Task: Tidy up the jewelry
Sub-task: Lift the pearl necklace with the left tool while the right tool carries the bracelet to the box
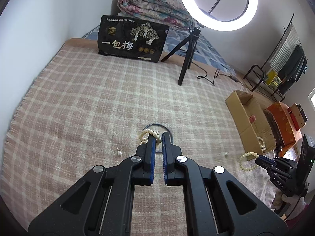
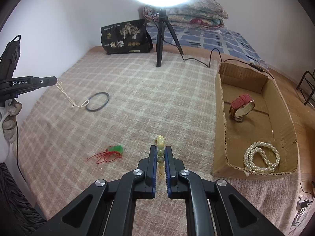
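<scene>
Closest to us, our right gripper [image 2: 161, 151] has its jaws nearly together, pinched on a beaded bracelet [image 2: 160, 153] of chunky cream and greenish beads. It looks lifted off the plaid blanket [image 2: 137, 106], with beads running edge-on between the pads. Round beads are hard and slick, so we'd guess they could roll out of a weak pinch; gripping across a bead and not the elastic seems safest.

Just left of that lies a green pendant on a red cord [image 2: 110, 153]. That one is floppy and light, so we'd take the pendant itself, not the loose cord.

Our left gripper [image 1: 158, 136] is also closed down to a narrow gap, holding a pearl strand [image 1: 146, 134] that drapes limp from the tips down to the blanket, its end touching a thin dark bangle [image 2: 97, 101]. The strand will swing and sag, so slow moves are best. The bangle is stiff and flat, probably tricky to get under.

Two loose pearl earrings [image 1: 119, 152] sit on the blanket too, tiny and easy to lose.

Further right, the cardboard box [image 2: 220, 118] already holds a red-strapped watch [image 2: 241, 108] and a coiled pearl necklace [image 2: 261, 157].
</scene>
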The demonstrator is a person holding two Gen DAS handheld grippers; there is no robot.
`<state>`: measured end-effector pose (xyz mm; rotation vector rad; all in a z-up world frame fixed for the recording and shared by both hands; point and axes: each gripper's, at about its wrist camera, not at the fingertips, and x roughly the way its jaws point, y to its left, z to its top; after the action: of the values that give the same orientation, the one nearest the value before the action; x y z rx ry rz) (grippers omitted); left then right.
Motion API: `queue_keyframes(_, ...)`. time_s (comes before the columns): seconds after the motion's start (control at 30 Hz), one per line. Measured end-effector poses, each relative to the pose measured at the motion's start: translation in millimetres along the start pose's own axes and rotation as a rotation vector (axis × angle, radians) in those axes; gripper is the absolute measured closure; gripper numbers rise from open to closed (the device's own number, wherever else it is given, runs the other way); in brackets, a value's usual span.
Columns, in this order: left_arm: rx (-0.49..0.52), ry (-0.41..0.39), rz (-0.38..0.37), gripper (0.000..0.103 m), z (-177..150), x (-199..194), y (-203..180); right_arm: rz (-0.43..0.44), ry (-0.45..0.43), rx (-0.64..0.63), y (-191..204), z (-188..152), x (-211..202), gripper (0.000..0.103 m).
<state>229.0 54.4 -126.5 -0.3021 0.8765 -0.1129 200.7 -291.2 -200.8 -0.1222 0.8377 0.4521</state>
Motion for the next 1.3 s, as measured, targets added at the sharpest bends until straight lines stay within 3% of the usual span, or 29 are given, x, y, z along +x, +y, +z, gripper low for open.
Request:
queue_keyframes(0.37, 0.024, -0.063, -0.098, 0.099, 16.6, -24.8, -33.5, 0.006, -0.077, 0.012, 11.7, 15.1, -42.6, 0.098)
queue_keyframes(0.63, 0.074, -0.108, -0.212, 0.099, 23.8, -50.2, -80.0, -0.051, -0.15, 0.04, 11.6, 33.8, -87.4, 0.098)
queue_keyframes(1.03, 0.138, -0.06, -0.361, 0.099, 35.8, -64.4, -139.0, -0.194, -0.199, 0.166, -26.7, 47.1, -148.5, 0.098)
queue_keyframes(1.3, 0.196, -0.059, -0.393, 0.099, 54.9, -69.0, -184.4, -0.217, -0.218, 0.199, -45.6, 49.0, -163.5, 0.098)
